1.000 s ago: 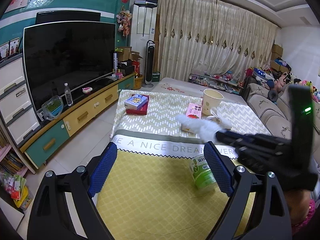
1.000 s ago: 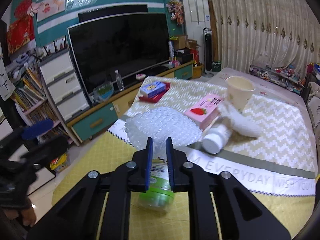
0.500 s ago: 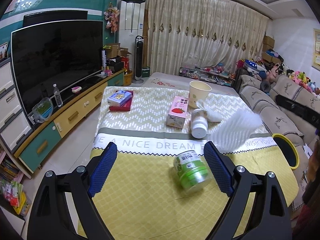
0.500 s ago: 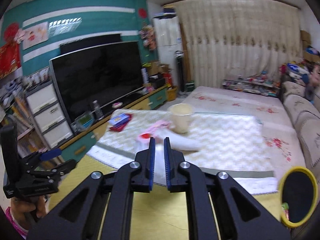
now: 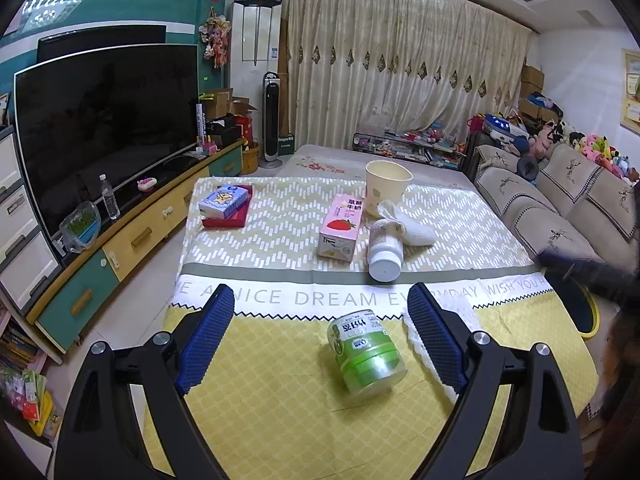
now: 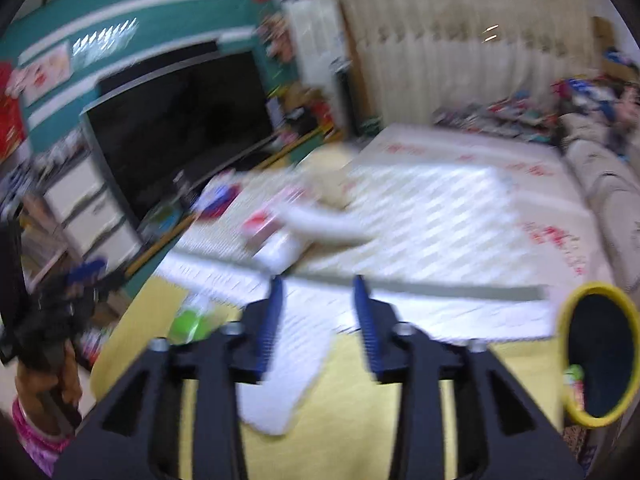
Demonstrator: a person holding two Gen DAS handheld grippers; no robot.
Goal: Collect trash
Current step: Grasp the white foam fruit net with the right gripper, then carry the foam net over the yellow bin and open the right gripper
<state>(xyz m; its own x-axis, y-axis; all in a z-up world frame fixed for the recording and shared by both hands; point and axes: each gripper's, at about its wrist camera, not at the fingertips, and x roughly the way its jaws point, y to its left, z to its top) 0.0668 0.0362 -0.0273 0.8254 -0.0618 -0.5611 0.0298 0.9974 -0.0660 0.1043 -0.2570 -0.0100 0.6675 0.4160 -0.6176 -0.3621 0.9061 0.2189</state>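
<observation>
A green and white can [image 5: 364,354] lies on its side on the yellow cloth, between my left gripper's [image 5: 320,338] open blue fingers. A white bubble wrap sheet [image 5: 452,312] lies on the cloth by the left gripper's right finger; in the blurred right wrist view it [image 6: 288,376] lies below my right gripper [image 6: 318,320], whose jaws are open and hold nothing. A yellow-rimmed trash bin [image 6: 598,354] stands at the table's right edge. A white bottle [image 5: 385,254], pink strawberry carton [image 5: 341,232], paper cup [image 5: 386,186] and crumpled tissue [image 5: 408,224] lie farther back.
A blue tissue pack on a red book [image 5: 225,208] sits at the far left of the table. A TV [image 5: 104,120] on a low cabinet runs along the left. A sofa [image 5: 560,208] stands on the right. The right wrist view is motion-blurred.
My right gripper swung right toward the bin with the bubble wrap, then opened; the wrap now lies on the cloth. The left gripper stayed open and shifted slightly over the can.
</observation>
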